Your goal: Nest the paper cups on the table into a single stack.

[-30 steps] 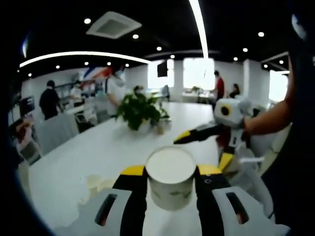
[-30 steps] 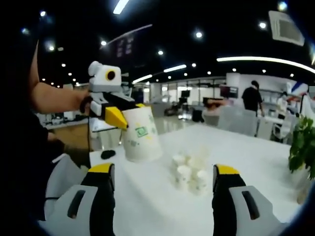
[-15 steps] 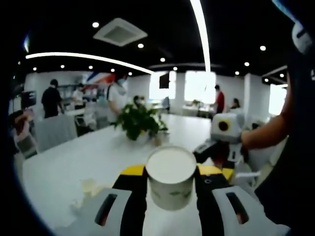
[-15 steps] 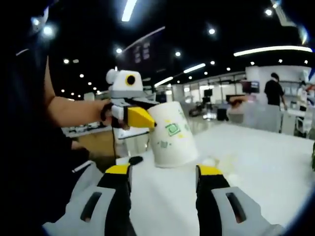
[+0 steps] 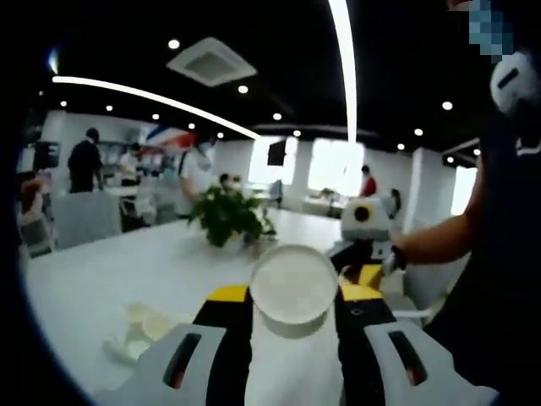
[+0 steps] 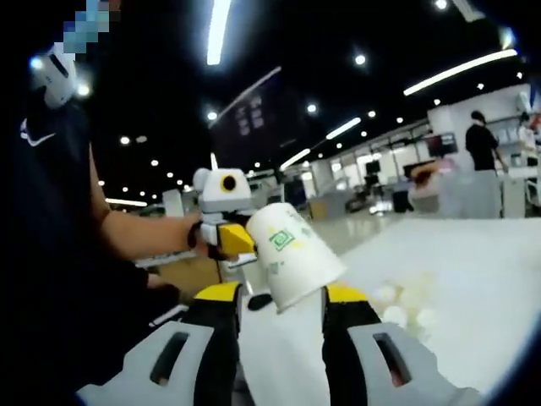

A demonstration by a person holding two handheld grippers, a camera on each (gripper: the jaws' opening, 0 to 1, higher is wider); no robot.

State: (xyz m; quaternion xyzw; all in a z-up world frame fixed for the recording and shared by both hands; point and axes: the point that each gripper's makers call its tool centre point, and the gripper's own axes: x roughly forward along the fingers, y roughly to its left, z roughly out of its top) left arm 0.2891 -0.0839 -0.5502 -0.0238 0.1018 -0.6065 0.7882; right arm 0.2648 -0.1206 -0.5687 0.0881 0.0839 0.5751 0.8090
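Paper cup, white with green print point(image 5: 293, 292), is sitting pinched in my left gripper point(image 5: 294, 296), mouth facing me; my right gripper point(image 6: 281, 296) is closing around its base at 12 o'clock, ready to take it.

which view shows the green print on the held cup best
The right gripper view: the paper cup is side-on in the left gripper, green logo facing the camera. The left gripper view shows the cup end-on, print hidden.
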